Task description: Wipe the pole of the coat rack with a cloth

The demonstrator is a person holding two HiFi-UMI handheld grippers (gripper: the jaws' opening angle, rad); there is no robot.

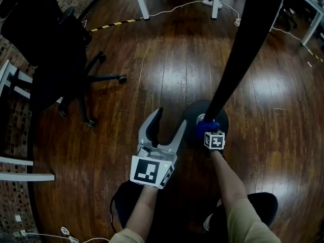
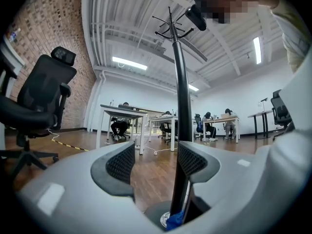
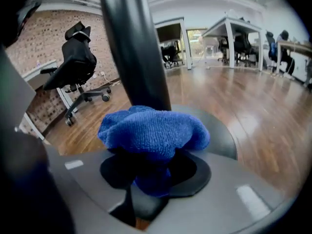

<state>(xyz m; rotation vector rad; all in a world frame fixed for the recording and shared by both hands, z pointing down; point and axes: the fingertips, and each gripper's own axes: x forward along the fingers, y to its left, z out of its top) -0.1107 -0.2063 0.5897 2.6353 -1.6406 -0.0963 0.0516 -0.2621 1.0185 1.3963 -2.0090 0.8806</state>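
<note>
Cloth (image 3: 153, 133), blue and bunched, is clamped in the closed jaws of the right gripper (image 1: 208, 131) and pressed against the foot of the black coat rack pole (image 1: 242, 49), just above its round base (image 1: 192, 116) on the wooden floor (image 1: 162, 59). Left gripper (image 1: 169, 120) hovers just beside the base, jaws wide apart and holding nothing, with the pole standing beyond its right jaw.
</note>
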